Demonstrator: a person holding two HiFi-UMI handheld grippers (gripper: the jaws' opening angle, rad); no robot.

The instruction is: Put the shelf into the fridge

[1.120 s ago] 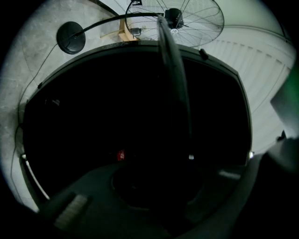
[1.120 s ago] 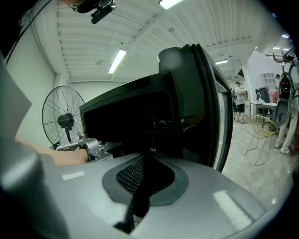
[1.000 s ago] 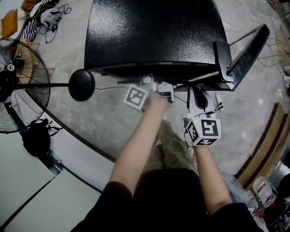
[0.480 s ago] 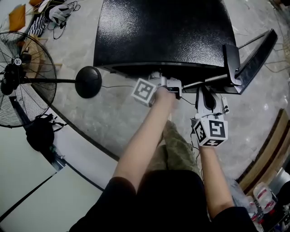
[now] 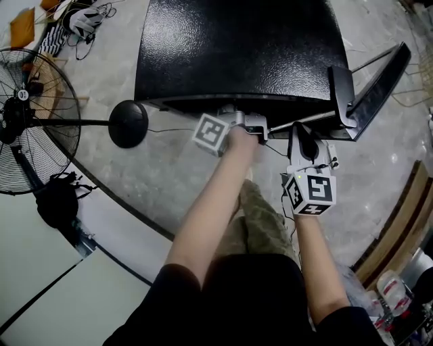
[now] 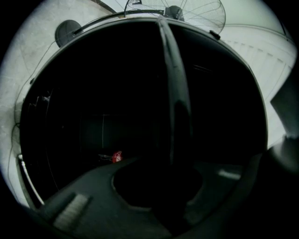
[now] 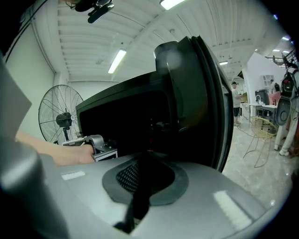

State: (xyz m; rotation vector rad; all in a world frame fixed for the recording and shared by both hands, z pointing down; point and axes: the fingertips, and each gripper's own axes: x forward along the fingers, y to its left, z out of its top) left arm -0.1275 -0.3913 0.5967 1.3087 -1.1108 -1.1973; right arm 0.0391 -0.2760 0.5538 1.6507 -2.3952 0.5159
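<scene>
A: Shelf (image 6: 174, 102): where do we have it?
B: In the left gripper (image 5: 247, 123), at the fridge's (image 5: 237, 47) front edge. Jaws nearly together, pinched on a thin glossy black strip. We read that strip as the shelf, edge-on.
A: Which way does it lie from the jaws?
B: Straight ahead. Long axis runs from the jaw tips into the dark opening, away from us. In the head view we make out none of it for sure; the fridge top covers it.
A: Flat or on edge?
B: The left gripper looks rolled onto its side, since the fan (image 6: 175, 11) sits at the top of its view. So we judge the shelf lies flat, though it draws as an upright line there.
A: Right gripper (image 5: 298, 135)?
B: Just beside the left, toward the open door (image 5: 375, 81) at the fridge's right front corner. Jaws together, nothing between them that we can see. Not on the shelf, as far as we can tell.
A: Looks of the shelf?
B: Dark, shiny, very thin in this view, with one pale glint down its length. Width and far end are lost in the dark. A small red thing (image 6: 117, 156) shows deep inside, left of the strip.
A: So the push?
B: Left hand's job, we think: forward along the shelf's own axis, kept level. Where it seats inside, the dark hides.
</scene>
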